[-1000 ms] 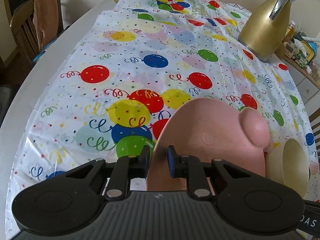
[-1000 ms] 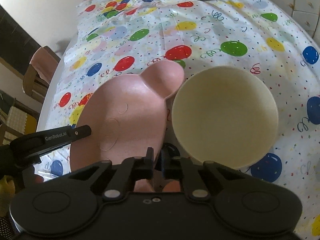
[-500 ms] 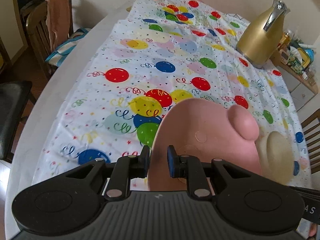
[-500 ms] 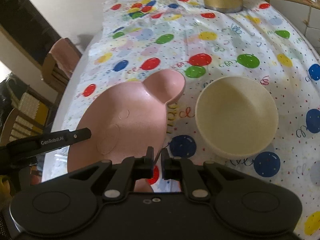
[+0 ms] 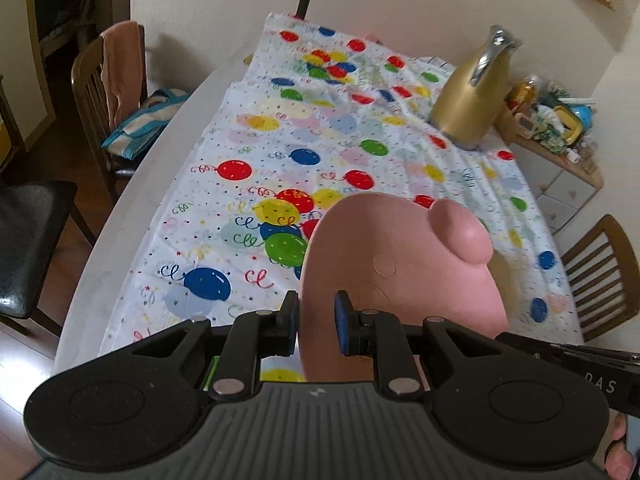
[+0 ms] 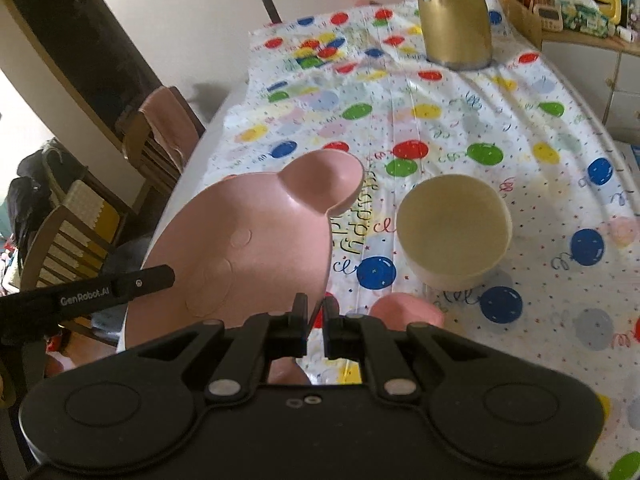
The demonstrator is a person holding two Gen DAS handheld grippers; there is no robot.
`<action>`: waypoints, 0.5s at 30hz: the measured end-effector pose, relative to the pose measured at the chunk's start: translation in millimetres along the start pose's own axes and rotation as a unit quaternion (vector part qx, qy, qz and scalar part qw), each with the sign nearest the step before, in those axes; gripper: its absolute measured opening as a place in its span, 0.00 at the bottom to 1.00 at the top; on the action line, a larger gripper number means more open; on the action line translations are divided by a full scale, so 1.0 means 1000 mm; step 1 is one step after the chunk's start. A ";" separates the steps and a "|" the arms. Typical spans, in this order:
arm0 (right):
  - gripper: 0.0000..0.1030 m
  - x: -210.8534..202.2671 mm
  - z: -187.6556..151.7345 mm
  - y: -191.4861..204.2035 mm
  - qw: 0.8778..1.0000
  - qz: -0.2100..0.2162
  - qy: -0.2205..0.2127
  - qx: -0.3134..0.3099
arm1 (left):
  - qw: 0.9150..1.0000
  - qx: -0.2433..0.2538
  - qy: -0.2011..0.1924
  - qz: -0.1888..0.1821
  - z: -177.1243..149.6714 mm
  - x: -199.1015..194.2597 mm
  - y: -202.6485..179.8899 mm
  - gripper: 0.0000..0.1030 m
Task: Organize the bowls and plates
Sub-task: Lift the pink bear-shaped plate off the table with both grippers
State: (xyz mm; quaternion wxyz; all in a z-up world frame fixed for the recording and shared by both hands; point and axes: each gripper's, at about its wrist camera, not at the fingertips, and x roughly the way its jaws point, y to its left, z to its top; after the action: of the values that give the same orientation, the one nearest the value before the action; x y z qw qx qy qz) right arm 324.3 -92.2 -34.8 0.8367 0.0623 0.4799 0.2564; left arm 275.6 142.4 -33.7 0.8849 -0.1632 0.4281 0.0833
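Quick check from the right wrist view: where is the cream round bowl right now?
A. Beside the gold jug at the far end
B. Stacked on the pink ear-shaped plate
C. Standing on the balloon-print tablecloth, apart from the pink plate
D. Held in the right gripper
C. The cream round bowl stands upright on the balloon-print tablecloth, with a strip of cloth showing between it and the lifted pink ear-shaped plate.

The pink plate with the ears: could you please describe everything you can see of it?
The pink plate is matte, plastic-looking and animal-shaped, with round ear compartments and faint embossed circles. It is empty, tilted, and lifted above the balloon tablecloth. The left gripper is closed on its near rim; the right gripper is shut at its edge.
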 end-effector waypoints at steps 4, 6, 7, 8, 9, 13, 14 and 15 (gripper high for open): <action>0.06 -0.029 -0.013 0.003 1.000 0.003 -0.013 -0.001 | 1.000 0.008 -0.010 -0.008 -0.014 -0.031 -0.009 0.18; 0.06 -0.044 -0.022 0.005 1.000 0.002 -0.020 -0.002 | 1.000 0.011 -0.013 -0.013 -0.021 -0.044 -0.012 0.18; 0.06 -0.051 -0.026 0.005 1.000 0.002 -0.024 -0.002 | 1.000 0.013 -0.014 -0.016 -0.025 -0.051 -0.014 0.18; 0.06 -0.057 -0.030 0.005 1.000 0.002 -0.027 -0.001 | 1.000 0.015 -0.014 -0.020 -0.029 -0.056 -0.016 0.18; 0.06 -0.065 -0.036 0.005 1.000 0.000 -0.031 0.001 | 0.999 0.019 -0.014 -0.023 -0.033 -0.062 -0.018 0.18; 0.06 -0.089 -0.056 0.002 0.999 -0.009 -0.041 0.009 | 0.999 0.032 -0.017 -0.037 -0.052 -0.084 -0.028 0.18; 0.06 -0.095 -0.062 0.001 0.999 -0.012 -0.043 0.011 | 0.998 0.035 -0.018 -0.040 -0.058 -0.089 -0.031 0.18; 0.06 -0.101 -0.067 0.000 0.999 -0.014 -0.045 0.013 | 0.998 0.039 -0.018 -0.044 -0.063 -0.094 -0.035 0.18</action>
State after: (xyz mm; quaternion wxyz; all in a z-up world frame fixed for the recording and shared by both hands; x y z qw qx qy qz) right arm 226.8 -151.0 7.2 0.8599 0.0774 0.4461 0.2356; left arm 181.6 86.4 11.0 0.9009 -0.1460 0.4075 0.0308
